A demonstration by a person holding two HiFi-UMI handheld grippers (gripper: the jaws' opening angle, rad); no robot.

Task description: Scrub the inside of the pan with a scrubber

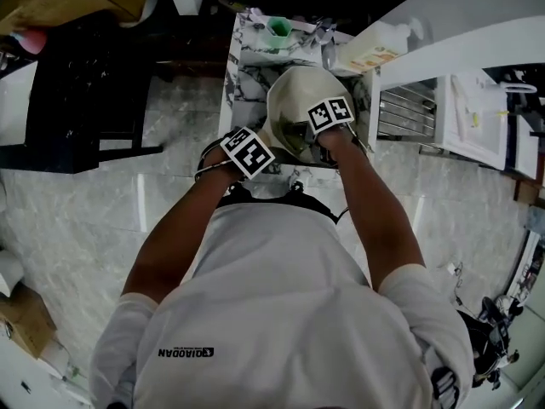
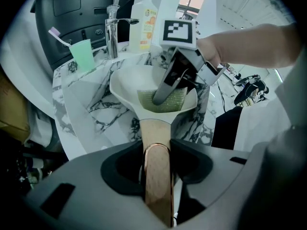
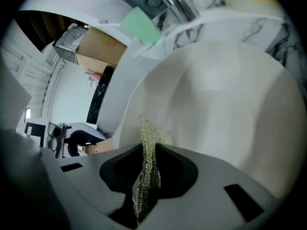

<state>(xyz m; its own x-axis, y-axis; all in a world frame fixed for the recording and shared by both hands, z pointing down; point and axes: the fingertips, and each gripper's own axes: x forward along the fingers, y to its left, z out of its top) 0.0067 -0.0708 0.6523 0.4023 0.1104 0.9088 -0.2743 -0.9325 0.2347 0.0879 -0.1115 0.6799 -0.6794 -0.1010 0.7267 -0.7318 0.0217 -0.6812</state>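
Left hand-held gripper (image 2: pixel 157 155) clamped on pan handle (image 2: pixel 156 133), right hand-held gripper (image 3: pixel 146 164) pinching scrubber (image 3: pixel 151 137), pressed inside pan (image 3: pixel 230 99)

White short-sleeve T-shirt (image 1: pixel 281 313), small black print on back. Grey shells, black jaw recesses on left hand-held gripper (image 2: pixel 157 174) and right hand-held gripper (image 3: pixel 146 176). White cube (image 1: pixel 248 152) with black square markers on each.

In the pan (image 2: pixel 130 80), scrubber (image 2: pixel 179 101); behind, cup (image 2: pixel 82 54), faucet (image 2: pixel 112 30).

Green cup (image 2: pixel 82 54) w/ toothbrush (image 2: pixel 61 37) left of faucet (image 2: pixel 112 30); bottle (image 2: pixel 145 23) at its right, on marble tabletop (image 2: pixel 79 87).
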